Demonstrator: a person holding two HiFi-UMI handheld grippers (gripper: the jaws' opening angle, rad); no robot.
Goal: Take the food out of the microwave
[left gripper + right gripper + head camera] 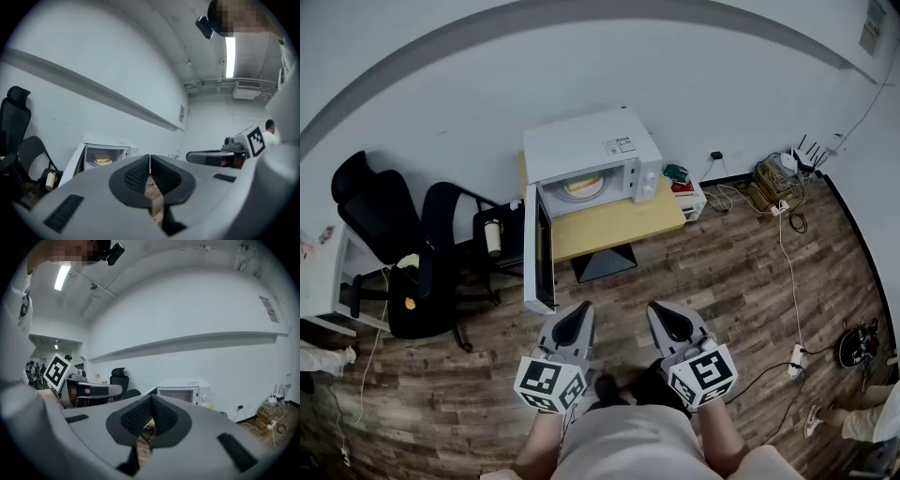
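Observation:
A white microwave (592,155) stands on a yellow table (614,223) by the wall, its door (539,248) swung wide open toward me. Inside sits a plate of yellow and orange food (580,187), which also shows in the left gripper view as the food (102,160). Both grippers hang well short of the table, above the wooden floor. My left gripper (578,312) is shut with nothing in it, as is the left gripper (150,159) seen in its own view. My right gripper (664,314) is shut and empty too, pointing at the microwave (183,393) in the right gripper view.
Two black office chairs (412,253) stand left of the table, one with a cup (494,236) on its seat. Cables and a power strip (780,208) lie along the right wall. A white desk (321,272) sits at far left.

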